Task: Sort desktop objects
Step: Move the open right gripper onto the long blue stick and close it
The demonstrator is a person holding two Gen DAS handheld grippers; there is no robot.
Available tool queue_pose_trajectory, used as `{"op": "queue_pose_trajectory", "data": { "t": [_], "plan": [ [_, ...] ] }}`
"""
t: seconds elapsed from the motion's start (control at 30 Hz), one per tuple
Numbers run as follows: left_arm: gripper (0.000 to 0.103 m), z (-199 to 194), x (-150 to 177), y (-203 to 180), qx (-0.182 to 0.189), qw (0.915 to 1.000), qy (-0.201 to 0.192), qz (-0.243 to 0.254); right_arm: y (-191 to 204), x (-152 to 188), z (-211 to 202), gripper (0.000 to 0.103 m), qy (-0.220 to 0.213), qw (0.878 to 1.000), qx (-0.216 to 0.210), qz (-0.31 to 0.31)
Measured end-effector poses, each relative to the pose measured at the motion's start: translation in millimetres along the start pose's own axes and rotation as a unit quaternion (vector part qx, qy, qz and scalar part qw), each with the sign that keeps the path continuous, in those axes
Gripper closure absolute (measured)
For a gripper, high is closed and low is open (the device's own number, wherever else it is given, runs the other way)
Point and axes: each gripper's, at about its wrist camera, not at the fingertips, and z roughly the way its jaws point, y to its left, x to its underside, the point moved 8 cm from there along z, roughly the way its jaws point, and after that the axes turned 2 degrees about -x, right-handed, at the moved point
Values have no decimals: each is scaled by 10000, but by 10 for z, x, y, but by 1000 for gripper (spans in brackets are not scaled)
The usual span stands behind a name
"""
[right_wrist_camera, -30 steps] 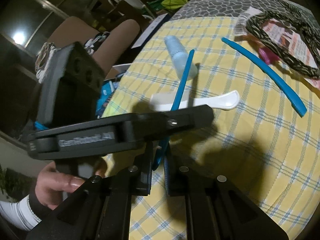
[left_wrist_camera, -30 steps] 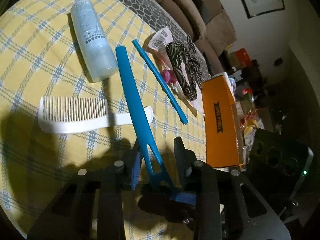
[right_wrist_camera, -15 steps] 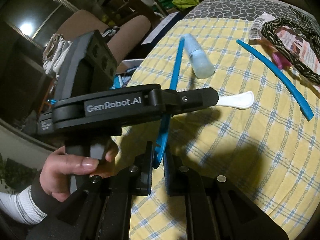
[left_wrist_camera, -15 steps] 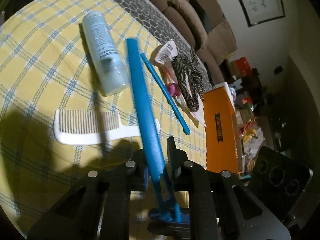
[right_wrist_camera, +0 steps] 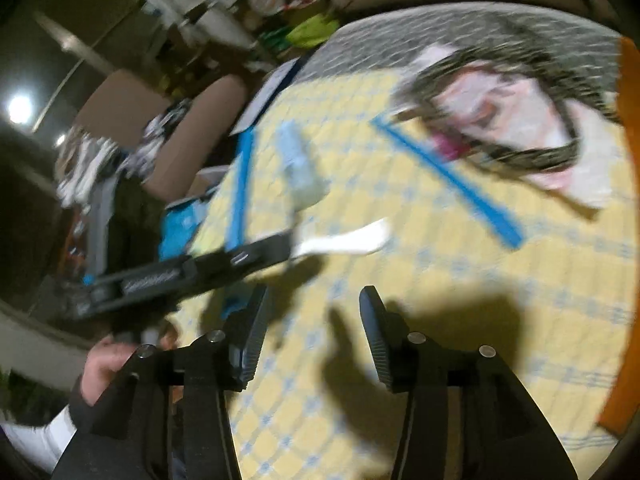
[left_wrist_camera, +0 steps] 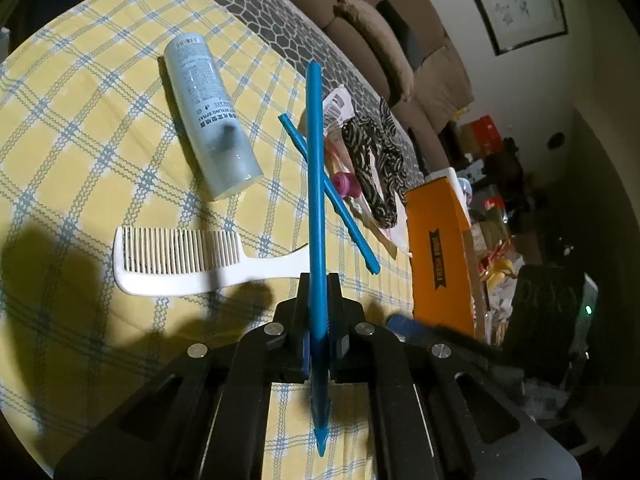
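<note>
My left gripper (left_wrist_camera: 319, 280) is shut on a long blue plastic strip (left_wrist_camera: 315, 184) and holds it above the yellow checked tablecloth (left_wrist_camera: 80, 128), the strip pointing away from me. In the right wrist view the same strip (right_wrist_camera: 241, 184) sticks out of the left gripper (right_wrist_camera: 256, 250). My right gripper (right_wrist_camera: 312, 300) is open and empty above the cloth. A second blue strip (left_wrist_camera: 332, 196) (right_wrist_camera: 448, 180), a white comb (left_wrist_camera: 180, 256) (right_wrist_camera: 344, 240) and a pale spray bottle (left_wrist_camera: 210, 116) (right_wrist_camera: 300, 168) lie on the cloth. The right wrist view is blurred.
An orange box (left_wrist_camera: 440, 248) stands at the table's right edge. A patterned black-and-white headband (left_wrist_camera: 376, 160) lies on packaging with a pink cap (left_wrist_camera: 345, 180) beside it. A sofa (left_wrist_camera: 360, 12) is behind the table. A hand (right_wrist_camera: 108, 364) holds the left gripper.
My right gripper has opened and let go of the blue strip, then swung right. My left gripper closed on the strip and now holds it alone, lifted and straighter.
</note>
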Motion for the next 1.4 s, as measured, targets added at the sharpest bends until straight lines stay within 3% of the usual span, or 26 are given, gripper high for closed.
{"op": "queue_pose_trajectory", "data": {
  "t": [0.2, 0.47, 0.67, 0.87, 0.93, 1.0, 1.07, 1.23, 1.3, 1.4],
  "plan": [
    [98, 34, 36, -26, -50, 9999, 66, 67, -419, -145, -90, 55, -238, 9952, 950, -33],
    [98, 32, 60, -9, -56, 9999, 117, 85, -805, -289, -12, 55, -429, 9862, 1590, -167],
    [98, 49, 73, 4, -60, 9998, 180, 79, -835, -314, 170, 55, -348, 9735, 2170, -637],
    [98, 70, 77, -1, -55, 9997, 219, 73, -865, -312, 314, 54, -312, 9688, 2297, -872],
    [98, 73, 73, 9, -58, 9997, 222, 58, -875, -312, 319, 60, -335, 9668, 2345, -954],
    [98, 73, 76, 21, -55, 9997, 224, 46, -861, -313, 318, 78, -337, 9665, 2336, -1014],
    [98, 68, 77, 23, -46, 9997, 223, 36, -825, -314, 314, 81, -326, 9685, 2255, -1008],
    [98, 64, 79, 14, -37, 9998, 208, 46, -729, -290, 309, 88, -322, 9805, 1765, -801],
    [98, 63, 76, 9, -24, 9998, 201, 41, -688, -302, 272, 98, -383, 9870, 1441, -594],
    [98, 64, 74, 9, -21, 9998, 198, 42, -642, -303, 222, 98, -447, 9918, 1141, -368]
  ]
}}
